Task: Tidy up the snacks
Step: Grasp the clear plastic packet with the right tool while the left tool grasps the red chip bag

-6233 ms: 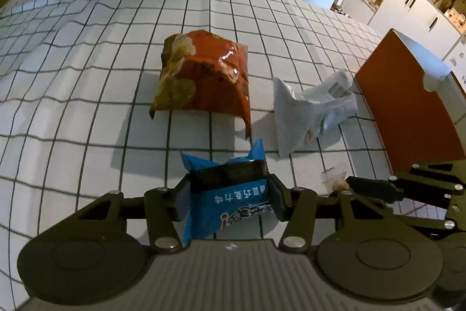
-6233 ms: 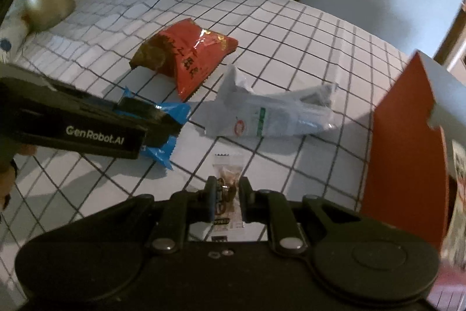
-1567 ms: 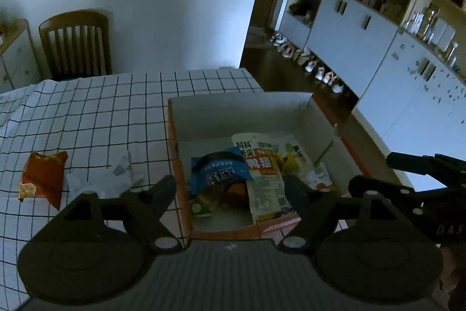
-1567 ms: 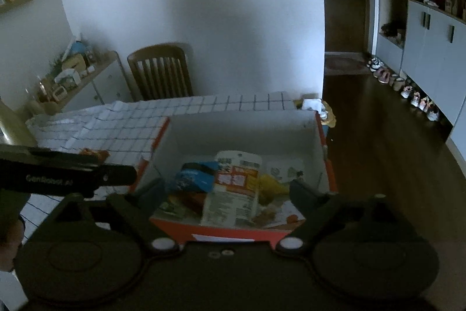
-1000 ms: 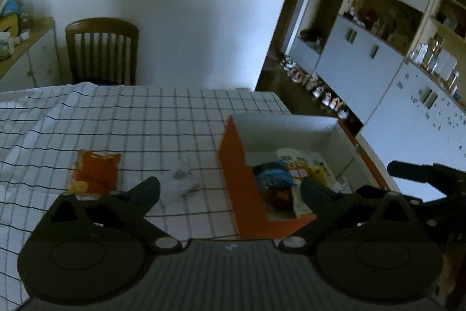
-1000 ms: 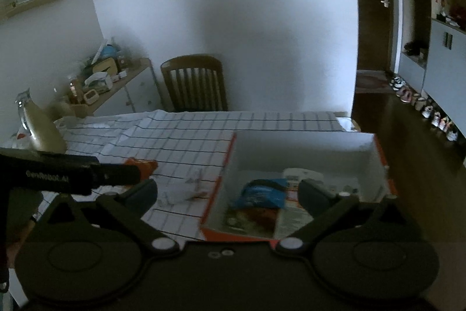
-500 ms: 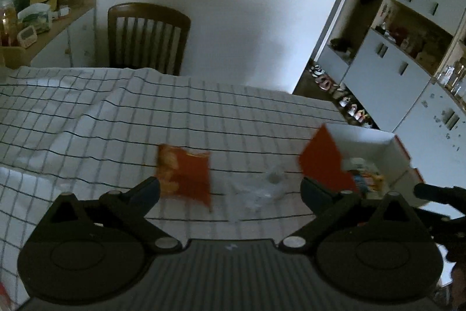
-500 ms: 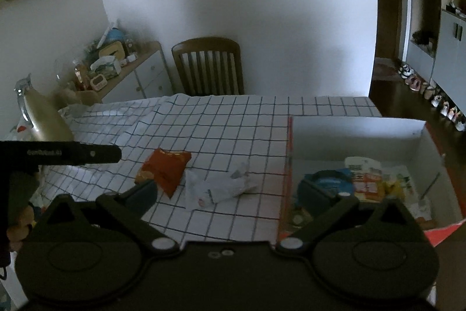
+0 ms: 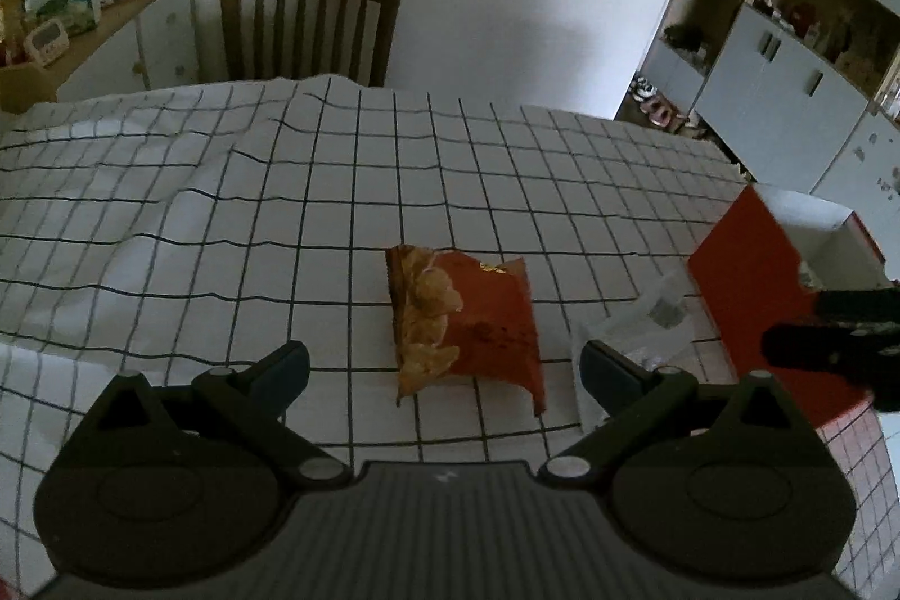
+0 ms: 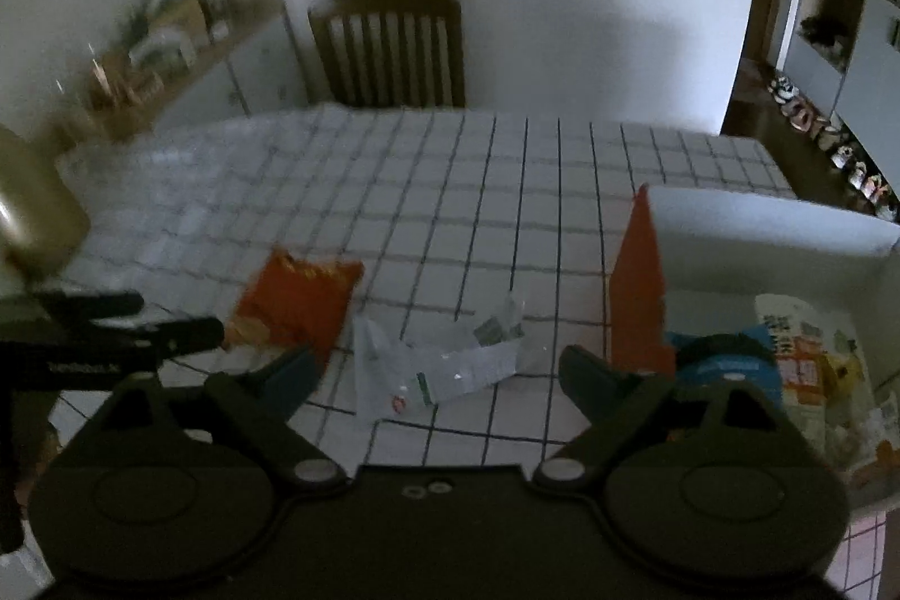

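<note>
Snacks left to collect lie on the checked counter [image 9: 281, 217]: a red chip bag [image 9: 467, 319] just below the centre of the left wrist frame, and a crumpled clear wrapper [image 10: 444, 364] beside it at lower centre of the right wrist frame. The orange box [image 10: 638, 296], already holding several packets, stands at the right edge of both frames, near the wrapper but apart from it.

The left tool [image 9: 444, 369] is spread wide with nothing between its fingers, and the chip bag sits just beyond the gap. The right tool [image 10: 433, 375] is also empty; its jaws are closing a little from their widest, with the wrapper showing through the gap but not pinched. The right view is blurred, so fine contact cannot be read.

The step in hand looks like a paired pickup, one item per tool. To do it well:

- Bring the left tool down over a short edge of the chip bag and pinch the sealed seam, not the puffed middle, which would likely slip or crush.
- Keep the right tool fairly wide until its lower finger slides under a raised fold of the wrapper; thin film tends to skate on cloth.
- Avoid snagging the tablecloth wrinkles.
- Lift both clear before swinging toward the box.
</note>
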A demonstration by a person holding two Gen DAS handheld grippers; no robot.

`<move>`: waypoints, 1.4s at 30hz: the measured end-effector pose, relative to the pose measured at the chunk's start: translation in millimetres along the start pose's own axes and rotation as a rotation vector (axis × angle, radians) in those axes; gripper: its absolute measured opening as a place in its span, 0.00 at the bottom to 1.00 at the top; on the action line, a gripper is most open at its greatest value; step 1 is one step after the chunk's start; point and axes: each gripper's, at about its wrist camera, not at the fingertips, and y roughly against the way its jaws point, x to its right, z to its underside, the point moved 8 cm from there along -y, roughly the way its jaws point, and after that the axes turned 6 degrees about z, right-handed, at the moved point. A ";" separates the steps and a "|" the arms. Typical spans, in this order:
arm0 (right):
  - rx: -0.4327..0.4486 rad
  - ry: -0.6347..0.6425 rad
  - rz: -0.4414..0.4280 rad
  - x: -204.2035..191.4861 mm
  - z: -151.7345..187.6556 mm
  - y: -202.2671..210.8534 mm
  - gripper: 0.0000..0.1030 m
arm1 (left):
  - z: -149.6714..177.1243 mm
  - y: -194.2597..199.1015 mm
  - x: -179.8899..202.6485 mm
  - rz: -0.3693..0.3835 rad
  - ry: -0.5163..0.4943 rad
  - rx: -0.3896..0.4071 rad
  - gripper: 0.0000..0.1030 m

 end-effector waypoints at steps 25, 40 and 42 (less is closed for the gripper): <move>-0.279 -0.567 0.226 29.1 12.0 -108.7 0.62 | -21.5 -91.6 -9.5 0.000 0.030 -0.093 1.00; -0.276 -0.535 0.207 22.1 12.9 -117.3 0.32 | -8.2 -97.7 -4.6 0.051 0.062 -0.130 0.65; -0.259 -0.529 0.197 22.3 10.9 -113.8 0.28 | -6.0 -95.4 -5.6 0.051 0.073 -0.130 0.63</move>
